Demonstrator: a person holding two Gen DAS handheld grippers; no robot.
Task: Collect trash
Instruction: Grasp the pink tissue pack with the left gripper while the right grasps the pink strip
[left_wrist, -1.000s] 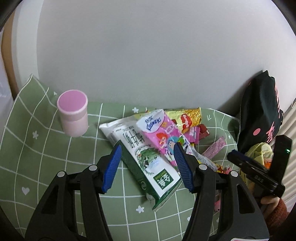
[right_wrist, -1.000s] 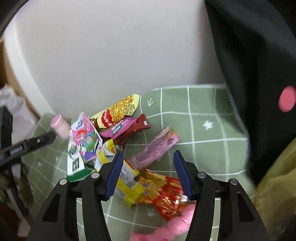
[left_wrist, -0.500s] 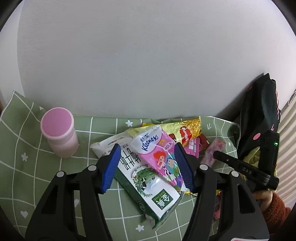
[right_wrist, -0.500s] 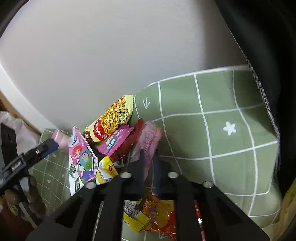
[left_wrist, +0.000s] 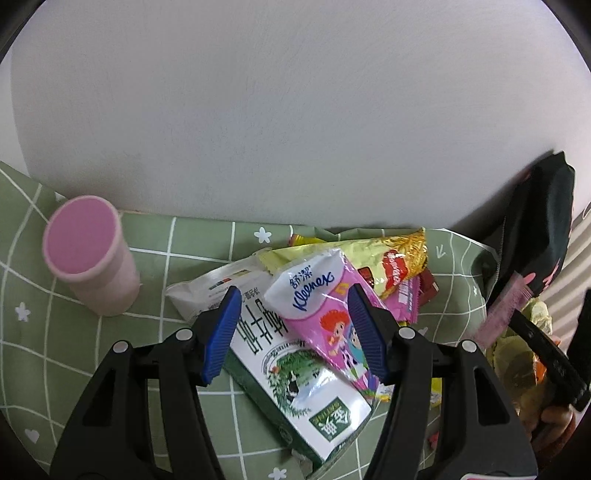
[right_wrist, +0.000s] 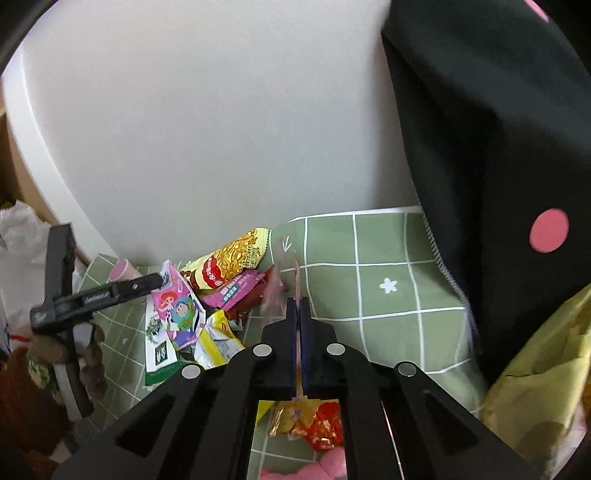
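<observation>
A: What covers the worktop?
B: A green checked cloth (left_wrist: 74, 354). A black bag (right_wrist: 498, 147) stands at its right end.

A: And the trash?
B: A heap of wrappers (right_wrist: 221, 273) by the wall. A green-and-white pouch (left_wrist: 295, 373) lies lowest, with a pink tissue pack (left_wrist: 325, 314) on top. A pink cup (left_wrist: 88, 254) stands apart, to the left.

A: The left gripper (left_wrist: 295, 332)?
B: Its fingers (left_wrist: 221, 332) are spread, either side of the pack, pads not pressing.

A: The right gripper (right_wrist: 299, 314)?
B: Pressed together, pinching a thin pink wrapper (right_wrist: 280, 291) off the cloth, near the bag.
</observation>
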